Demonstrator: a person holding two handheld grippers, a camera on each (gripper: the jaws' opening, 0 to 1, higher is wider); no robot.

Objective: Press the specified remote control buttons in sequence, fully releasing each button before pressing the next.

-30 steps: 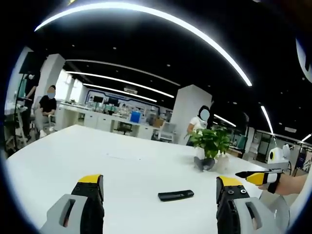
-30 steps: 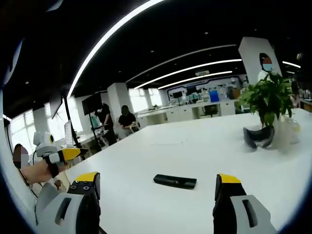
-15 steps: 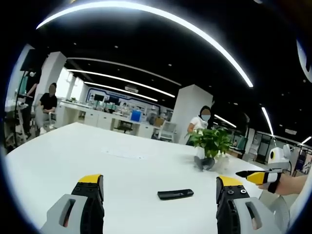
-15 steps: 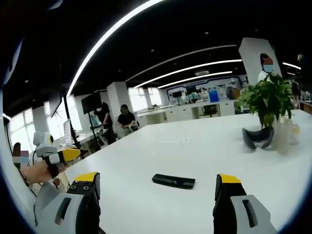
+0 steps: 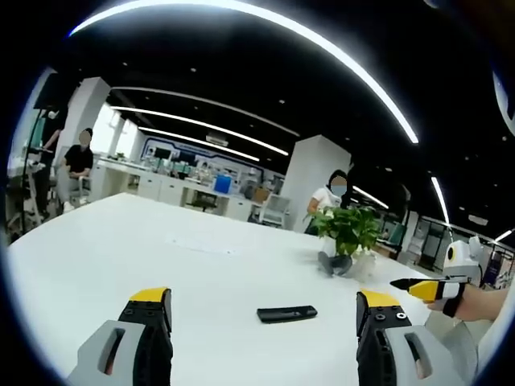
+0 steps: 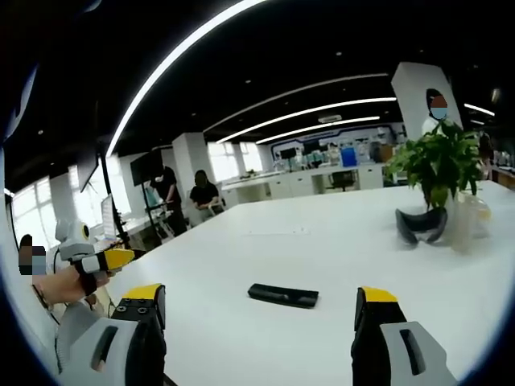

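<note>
A black remote control [image 5: 286,313] lies flat on the white table [image 5: 121,257], ahead of my left gripper [image 5: 265,310], whose yellow-tipped jaws stand wide apart with nothing between them. In the right gripper view the same remote [image 6: 282,295] lies ahead of my right gripper [image 6: 261,301], also open and empty. Both grippers are held short of the remote, not touching it. The right gripper's yellow tip [image 5: 422,289] enters the left gripper view at the right, and the left gripper's tip [image 6: 109,259] enters the right gripper view at the left.
A potted green plant [image 6: 438,165] stands on the table beyond the remote, with a dark curved object [image 6: 418,225] at its base. People [image 5: 79,161] sit at desks behind. A small white robot figure [image 5: 459,256] stands off to one side.
Both views have shifted slightly; the remote sits a little lower left in each. Both grippers stay open and nothing was touched.
</note>
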